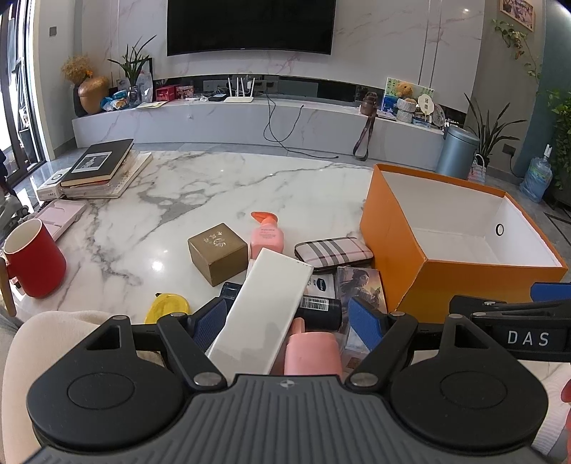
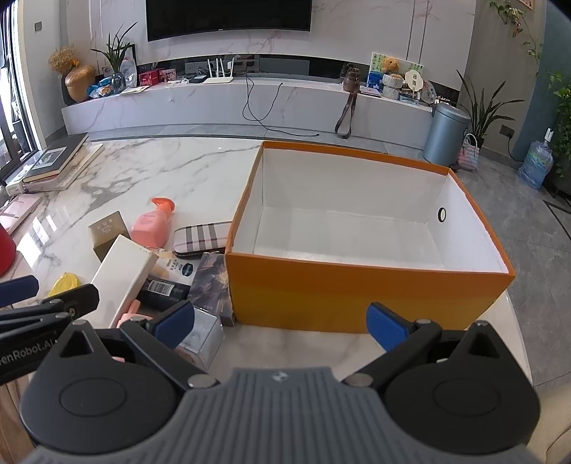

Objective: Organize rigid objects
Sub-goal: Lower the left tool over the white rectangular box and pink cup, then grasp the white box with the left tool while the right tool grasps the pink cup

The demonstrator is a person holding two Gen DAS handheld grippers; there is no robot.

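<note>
White box [image 1: 264, 303] between parted jaws, seemingly untouched.

Left gripper [image 1: 289, 317] and right gripper [image 2: 280, 323] — jaws spread wide, side by side, level.

A red mug [image 1: 34, 258] stands at the table's near left edge, with a stack of books [image 1: 101, 167] at the far left. Beyond the table [image 1: 214, 185], a television [image 1: 249, 25] hangs above a marble console [image 1: 221, 119] bearing a white router [image 1: 239, 93], and a grey bin [image 1: 456, 151] sits on the floor far right.
</note>
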